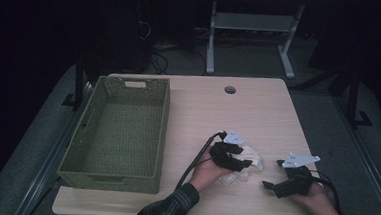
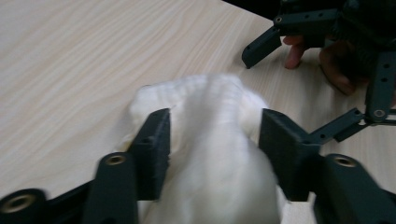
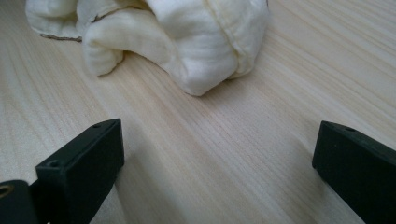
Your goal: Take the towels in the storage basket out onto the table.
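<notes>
While the white cloth [image 1: 249, 158] lies outside, the green basket [image 1: 164, 117] holds nothing.

Your left claw [image 1: 233, 157] covers most of the white cloth [image 1: 252, 157] in the high view; in its own view the cloth [image 2: 212, 158] is blurred and cut off at the lower edge.

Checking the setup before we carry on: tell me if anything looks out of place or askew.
Only the white cloth: it lies crumpled in a heap on the table, outside the green basket. The left gripper straddles it, jaws apart.
</notes>
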Available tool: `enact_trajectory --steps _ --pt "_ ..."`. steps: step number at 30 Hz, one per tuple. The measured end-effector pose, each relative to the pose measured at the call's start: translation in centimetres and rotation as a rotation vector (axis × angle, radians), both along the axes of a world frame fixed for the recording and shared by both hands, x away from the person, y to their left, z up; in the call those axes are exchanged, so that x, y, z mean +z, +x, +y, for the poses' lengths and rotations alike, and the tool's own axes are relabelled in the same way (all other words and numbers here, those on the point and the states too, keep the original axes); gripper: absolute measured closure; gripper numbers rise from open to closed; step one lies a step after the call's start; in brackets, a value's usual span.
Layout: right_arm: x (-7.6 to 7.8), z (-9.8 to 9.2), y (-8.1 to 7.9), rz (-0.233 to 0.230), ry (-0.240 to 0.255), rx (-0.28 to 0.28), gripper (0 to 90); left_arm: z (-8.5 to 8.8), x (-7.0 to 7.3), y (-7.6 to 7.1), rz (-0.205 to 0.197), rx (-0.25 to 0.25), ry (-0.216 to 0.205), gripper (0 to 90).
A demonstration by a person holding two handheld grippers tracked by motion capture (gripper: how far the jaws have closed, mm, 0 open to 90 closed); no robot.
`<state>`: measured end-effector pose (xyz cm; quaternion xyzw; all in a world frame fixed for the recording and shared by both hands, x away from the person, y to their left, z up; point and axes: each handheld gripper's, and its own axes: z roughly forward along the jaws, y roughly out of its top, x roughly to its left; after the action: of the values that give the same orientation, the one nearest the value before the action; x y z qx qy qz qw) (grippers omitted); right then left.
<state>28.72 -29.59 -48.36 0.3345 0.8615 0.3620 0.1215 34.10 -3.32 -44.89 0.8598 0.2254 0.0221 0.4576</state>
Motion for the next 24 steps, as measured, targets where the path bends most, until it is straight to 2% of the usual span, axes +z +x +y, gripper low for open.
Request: enact_trajectory --steps 3,10,15,19,24 --pt "0.0 0.0 0.0 0.001 0.0 -0.001 1.8 1.1 0.8 -0.2 -0.013 0.008 -0.001 37.7" --pt "0.0 0.0 0.0 -0.004 -0.002 0.002 1.8 4.2 2.6 -0.4 -0.027 0.063 -0.032 36.8" --pt "0.0 0.0 0.0 0.001 0.0 0.001 1.8 5.5 2.2 -0.9 -0.012 0.066 -0.022 37.1" --pt "0.0 0.0 0.1 -0.002 0.001 0.004 1.8 6.6 1.7 -2.0 0.007 0.063 -0.008 37.7" --pt "0.0 0.1 0.1 0.005 0.002 -0.004 1.8 7.0 0.9 -2.9 0.017 0.06 0.014 38.5"
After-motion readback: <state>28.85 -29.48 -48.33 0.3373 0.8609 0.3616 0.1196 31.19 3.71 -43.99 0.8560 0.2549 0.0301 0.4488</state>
